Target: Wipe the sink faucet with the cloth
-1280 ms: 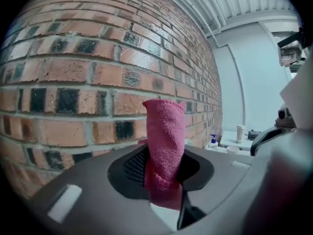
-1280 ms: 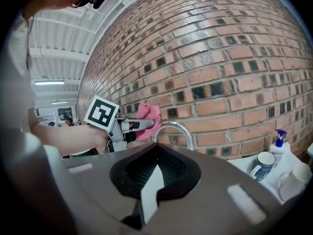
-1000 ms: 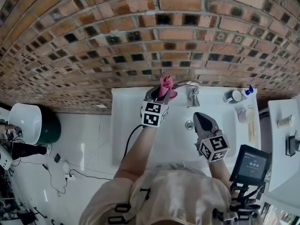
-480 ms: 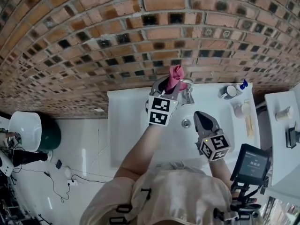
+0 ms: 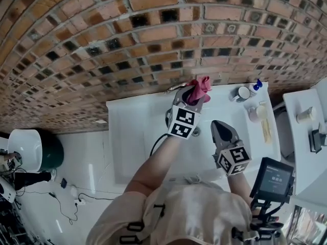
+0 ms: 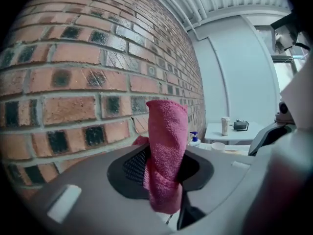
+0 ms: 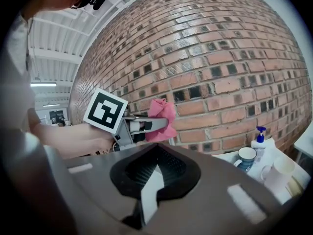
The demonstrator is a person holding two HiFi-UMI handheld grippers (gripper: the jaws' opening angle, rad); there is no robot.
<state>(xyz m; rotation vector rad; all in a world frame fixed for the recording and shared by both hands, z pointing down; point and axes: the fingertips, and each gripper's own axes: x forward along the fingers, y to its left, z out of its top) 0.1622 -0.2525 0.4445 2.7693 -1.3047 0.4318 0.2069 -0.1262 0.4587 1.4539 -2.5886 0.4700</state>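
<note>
My left gripper (image 5: pixel 193 97) is shut on a pink cloth (image 5: pixel 201 87), which sticks up from between its jaws. It hangs over the back of the white sink (image 5: pixel 127 131), close to the brick wall. The faucet is hidden behind this gripper and the cloth. In the left gripper view the cloth (image 6: pixel 166 131) stands folded between the pads of that gripper (image 6: pixel 161 168). The right gripper view shows the left gripper (image 7: pixel 146 126) and cloth (image 7: pixel 161 112) from the side. My right gripper (image 5: pixel 219 125) is shut with nothing in it, nearer the sink's front right.
A mug (image 5: pixel 242 93), a blue-capped bottle (image 5: pixel 255 87) and a white cup (image 5: pixel 257 112) stand on the sink's right ledge. A white side table (image 5: pixel 306 137) and a screen device (image 5: pixel 276 177) are at right. A green bin (image 5: pixel 51 147) and cables lie on the floor at left.
The left gripper has carried the cloth rightwards and up along the wall, and now covers the faucet. The right gripper has shifted slightly.
</note>
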